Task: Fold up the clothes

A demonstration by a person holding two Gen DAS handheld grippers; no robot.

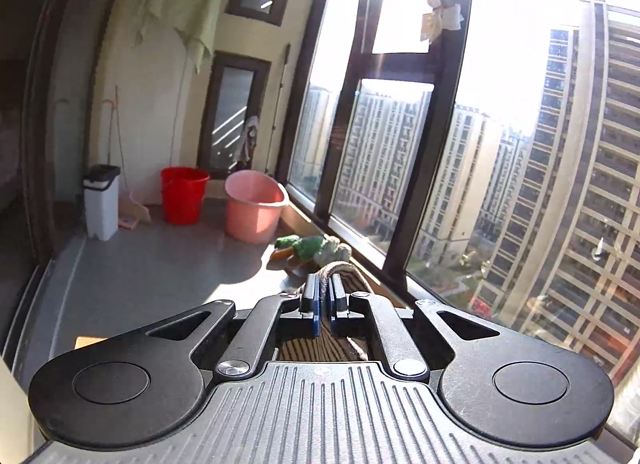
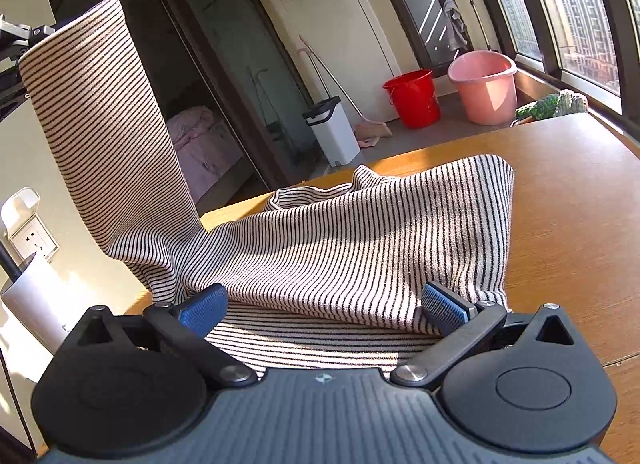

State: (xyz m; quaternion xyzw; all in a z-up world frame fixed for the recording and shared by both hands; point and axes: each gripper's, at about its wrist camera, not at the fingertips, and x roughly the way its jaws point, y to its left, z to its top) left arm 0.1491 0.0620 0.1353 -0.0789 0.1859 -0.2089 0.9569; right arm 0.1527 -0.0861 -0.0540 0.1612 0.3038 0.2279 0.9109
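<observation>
- Left gripper [image 1: 323, 306]: jaws narrow, clamped on a bunched edge of the striped garment [image 2: 360, 232], raised off the table [image 2: 568, 224].
- Right gripper [image 2: 323, 306]: jaws wide, empty; garment lies between and ahead of them.
- Progress: early; garment rumpled, no finished fold visible.

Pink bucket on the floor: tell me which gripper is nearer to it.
Neither clearly. The left gripper, shut on the striped shirt, is raised, with the pink bucket ahead below. The right gripper is open low over the wooden table, the bucket beyond it.
</observation>
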